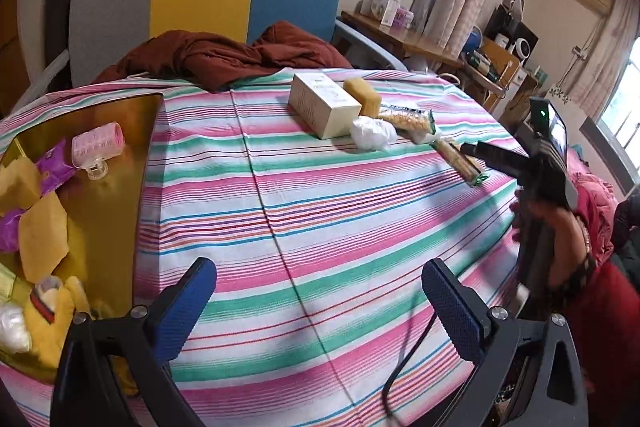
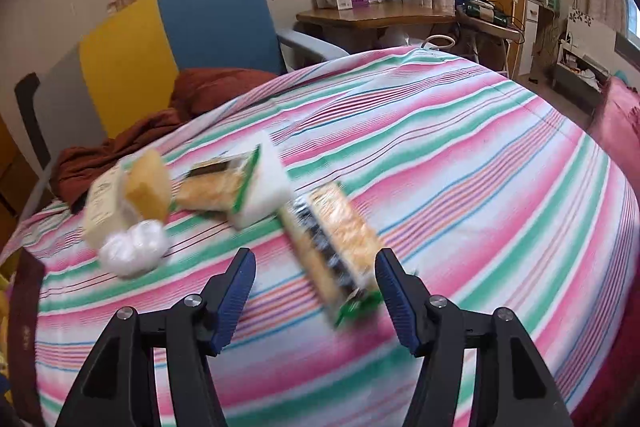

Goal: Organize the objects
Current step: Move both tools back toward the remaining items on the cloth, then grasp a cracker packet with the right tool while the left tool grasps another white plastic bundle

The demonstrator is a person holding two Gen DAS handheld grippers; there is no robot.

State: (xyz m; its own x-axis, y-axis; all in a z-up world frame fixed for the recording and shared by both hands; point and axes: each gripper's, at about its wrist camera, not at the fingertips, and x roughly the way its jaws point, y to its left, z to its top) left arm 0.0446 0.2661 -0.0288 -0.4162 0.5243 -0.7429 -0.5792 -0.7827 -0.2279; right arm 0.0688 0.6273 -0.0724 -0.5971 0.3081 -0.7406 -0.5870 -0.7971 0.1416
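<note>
Striped cloth [image 1: 304, 187] in pink, green and white over the counter. Near the far edge, a cluster: cream carton [image 1: 322, 105], tan sponge block [image 1: 362, 95] touching it, crumpled white plastic wad [image 1: 372, 133] just in front, one cracker packet [image 1: 404, 115] with green ends lying on a white pad [image 2: 266, 193]. Second cracker packet [image 2: 334, 247] apart from the cluster, toward the right edge: long, clear wrap, golden biscuits, dark band, green crimped end; blurred in the right wrist view, so print unreadable. Gold tray [image 1: 108, 195] at the left edge, holding purple and yellow wrappers, a pink roller. Left claw [image 1: 316, 311] spread wide over bare cloth, nothing between pads. Right claw [image 2: 316, 291] parted, second packet's near end between the pads, apparently not pressed. Red-brown garment [image 1: 224, 55] at the far edge.
</note>
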